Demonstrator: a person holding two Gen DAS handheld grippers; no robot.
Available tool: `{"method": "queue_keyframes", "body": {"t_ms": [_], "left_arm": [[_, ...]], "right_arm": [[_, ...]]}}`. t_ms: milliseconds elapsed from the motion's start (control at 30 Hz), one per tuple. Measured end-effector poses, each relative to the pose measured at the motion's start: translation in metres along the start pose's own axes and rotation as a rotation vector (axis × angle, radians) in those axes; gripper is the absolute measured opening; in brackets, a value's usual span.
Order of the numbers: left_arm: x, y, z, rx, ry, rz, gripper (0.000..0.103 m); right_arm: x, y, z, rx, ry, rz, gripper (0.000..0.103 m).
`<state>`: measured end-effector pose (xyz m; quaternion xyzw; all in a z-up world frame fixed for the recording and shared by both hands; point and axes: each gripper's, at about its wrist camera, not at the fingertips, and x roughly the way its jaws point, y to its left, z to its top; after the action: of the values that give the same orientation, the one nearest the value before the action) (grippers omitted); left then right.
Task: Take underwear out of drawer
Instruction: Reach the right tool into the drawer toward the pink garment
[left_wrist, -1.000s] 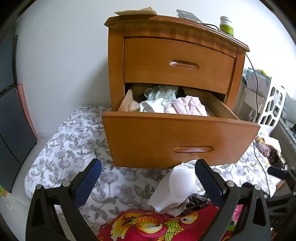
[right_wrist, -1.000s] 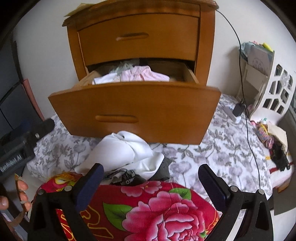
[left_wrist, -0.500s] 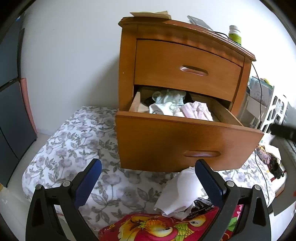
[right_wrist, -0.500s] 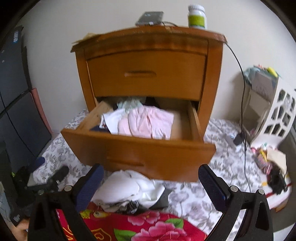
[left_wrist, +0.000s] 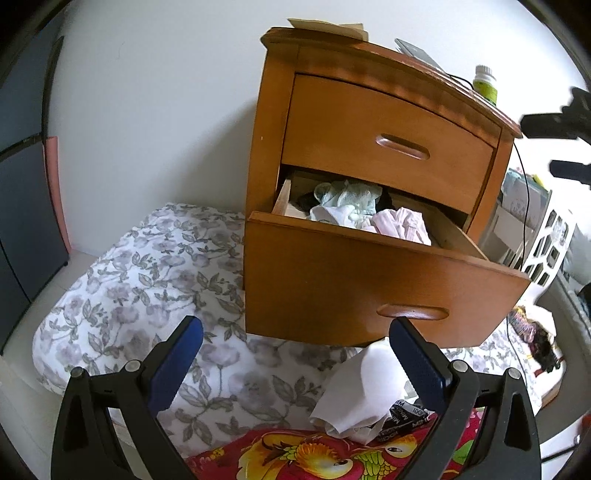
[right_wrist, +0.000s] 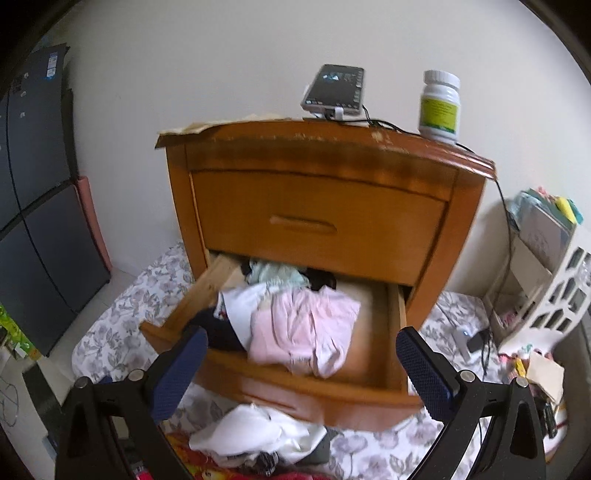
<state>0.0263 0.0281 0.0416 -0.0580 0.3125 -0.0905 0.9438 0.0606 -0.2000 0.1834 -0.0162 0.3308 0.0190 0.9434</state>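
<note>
While the lower drawer (right_wrist: 280, 373) of the wooden nightstand (right_wrist: 325, 158) stands pulled out, the underwear (right_wrist: 303, 332) lies heaped inside it: a crumpled pale pink piece on top toward the front, a white piece just beside it on the left, a mint-green bundle behind, and dark fabric at the back and the left corner. The right gripper (right_wrist: 301, 363) hangs over the drawer front with its jaws spread wide and nothing between them. The left gripper (left_wrist: 295, 354) sits lower, below the drawer front, jaws likewise released and empty. More white clothes (left_wrist: 365, 391) lie piled on the flowered bedding (left_wrist: 140, 280) under the drawer. On the nightstand top stand a white pill bottle (right_wrist: 439, 107) and a phone (right_wrist: 334, 90).
</note>
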Motion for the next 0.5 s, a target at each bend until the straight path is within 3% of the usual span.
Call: {"method": "queue_keyframes", "body": {"t_ms": [267,500], "left_arm": [[0.009,0.007,-0.003,-0.025,0.03,0.0,0.101],[0.017,0.002,-0.008,0.001,0.061,0.0,0.101]], "right_arm": [[0.038,0.008,0.022,-0.063,0.058,0.033,0.103],[0.109,0.003,0.011,0.032,0.243,0.048,0.103]]}}
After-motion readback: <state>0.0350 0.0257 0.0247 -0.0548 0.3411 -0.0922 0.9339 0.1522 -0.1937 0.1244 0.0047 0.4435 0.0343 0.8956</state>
